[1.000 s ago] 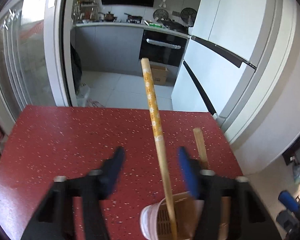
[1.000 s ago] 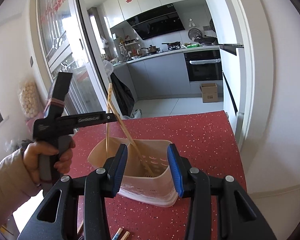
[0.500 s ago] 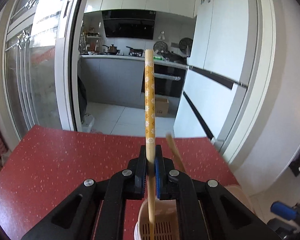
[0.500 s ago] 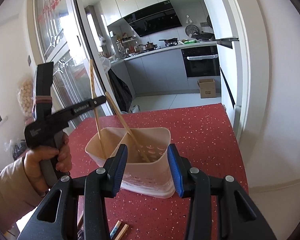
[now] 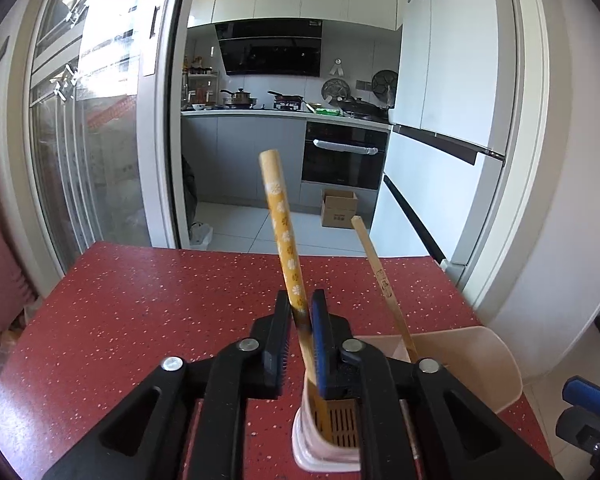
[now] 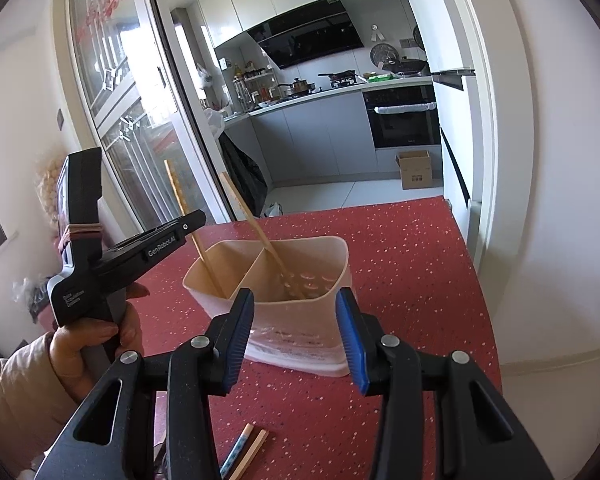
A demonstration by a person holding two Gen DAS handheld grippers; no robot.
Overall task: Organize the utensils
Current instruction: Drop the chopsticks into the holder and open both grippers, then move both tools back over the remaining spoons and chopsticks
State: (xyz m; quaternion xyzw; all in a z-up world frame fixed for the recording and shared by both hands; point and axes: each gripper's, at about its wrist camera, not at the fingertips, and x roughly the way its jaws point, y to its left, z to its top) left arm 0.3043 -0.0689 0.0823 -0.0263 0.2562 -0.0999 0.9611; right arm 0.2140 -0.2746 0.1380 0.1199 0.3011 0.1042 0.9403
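A beige two-compartment utensil holder [image 6: 332, 248] stands on the red table [image 6: 400, 248]. A flower-patterned chopstick [image 5: 284, 232] stands in its left compartment, leaning, and passes between the jaws of my left gripper [image 5: 300, 304]. Those jaws are opening and the pads no longer clamp it. A plain wooden chopstick [image 5: 380, 276] leans in the right compartment. In the right wrist view a hand [image 6: 84, 344] holds the left gripper [image 6: 192, 224] beside the patterned chopstick [image 6: 178, 196]. My right gripper [image 6: 296, 320] hovers just in front of the holder, jaws opening slightly, nothing between them.
Two or three loose chopsticks [image 6: 244, 448] lie on the table near its front edge, below the right gripper. Beyond the table's far edge are a doorway, a fridge [image 5: 440, 160] and a cardboard box [image 5: 338, 208] on the kitchen floor.
The left gripper shut on the patterned chopstick above the holder, then eased apart. The chopstick went from upright to leaning. The right gripper has hardly moved.
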